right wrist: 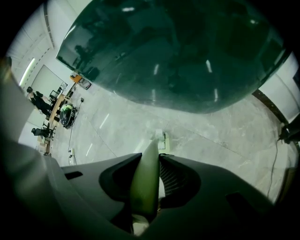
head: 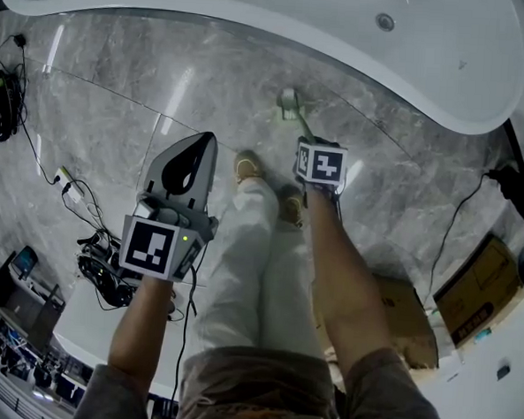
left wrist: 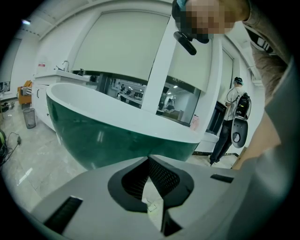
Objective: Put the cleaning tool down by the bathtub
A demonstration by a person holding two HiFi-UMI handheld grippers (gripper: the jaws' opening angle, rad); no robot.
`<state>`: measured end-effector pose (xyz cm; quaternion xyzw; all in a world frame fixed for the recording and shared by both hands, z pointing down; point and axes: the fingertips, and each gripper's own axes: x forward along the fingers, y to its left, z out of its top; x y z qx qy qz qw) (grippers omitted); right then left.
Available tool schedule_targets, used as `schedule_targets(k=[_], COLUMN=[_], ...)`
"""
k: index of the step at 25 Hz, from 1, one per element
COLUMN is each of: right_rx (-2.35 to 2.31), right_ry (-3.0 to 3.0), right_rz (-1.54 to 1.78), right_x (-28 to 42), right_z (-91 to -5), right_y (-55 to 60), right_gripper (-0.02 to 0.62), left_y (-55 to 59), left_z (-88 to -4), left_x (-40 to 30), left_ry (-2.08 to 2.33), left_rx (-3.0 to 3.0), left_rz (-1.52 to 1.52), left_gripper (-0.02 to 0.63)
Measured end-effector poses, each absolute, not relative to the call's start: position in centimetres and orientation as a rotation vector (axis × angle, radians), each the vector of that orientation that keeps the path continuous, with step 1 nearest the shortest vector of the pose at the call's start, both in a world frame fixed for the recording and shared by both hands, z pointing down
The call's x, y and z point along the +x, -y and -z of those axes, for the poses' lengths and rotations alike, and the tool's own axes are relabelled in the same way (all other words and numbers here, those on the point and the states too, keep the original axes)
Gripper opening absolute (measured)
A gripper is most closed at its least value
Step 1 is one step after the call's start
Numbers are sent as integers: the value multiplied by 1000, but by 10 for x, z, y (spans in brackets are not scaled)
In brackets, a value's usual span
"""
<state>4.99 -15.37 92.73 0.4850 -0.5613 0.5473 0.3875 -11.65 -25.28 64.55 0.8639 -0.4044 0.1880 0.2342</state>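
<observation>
The cleaning tool (head: 299, 123) is a brush with a pale green handle. Its head rests on or just above the marble floor close to the bathtub (head: 256, 9). My right gripper (head: 307, 145) is shut on the handle. In the right gripper view the handle (right wrist: 145, 178) runs up between the jaws to the brush head, under the dark green tub wall (right wrist: 178, 51). My left gripper (head: 205, 142) hangs lower left, shut with nothing in it. In its own view the left gripper (left wrist: 149, 158) points at the tub (left wrist: 117, 126), tips together.
The person's legs and shoes (head: 247, 168) stand between the two grippers. Cables and a power strip (head: 68, 188) lie on the floor at left. Cardboard boxes (head: 474, 288) sit at right. Another person (left wrist: 232, 122) stands beyond the tub; a small bin (left wrist: 29, 117) is far left.
</observation>
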Motion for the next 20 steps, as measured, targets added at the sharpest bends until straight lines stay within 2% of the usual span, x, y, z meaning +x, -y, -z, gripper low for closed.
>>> schedule_targets(k=[5,8,11,18,19,20], right_rx=[1247,1224,1230,1286,1295,1302], right_ry=[1473,1522,1545,1583,1592,1600], right_rz=[-1370,-1348,-1342,-1279,-1275,-1268], right_x=[44,36,35,49,51,53], right_z=[-922,-915,-905,-864,-856,-847], right_y=[156,157,156,159,160,160], right_gripper=[141,247,287,288,280,232], left_y=[252,250,248,237,236,234], left_z=[-643,-642,-637,-610,-605,-599], left_x=[-112,-109,-105,-96,-95,-95], left_ry=[1104,1096,1098,1098,1101,1105], left_rx=[2362,2361,2356,2363,2360,2356], left_rz=[-495,-493,-478,-465,-462,-458], left_gripper=[-2,-2,-2,-2,-2,-2])
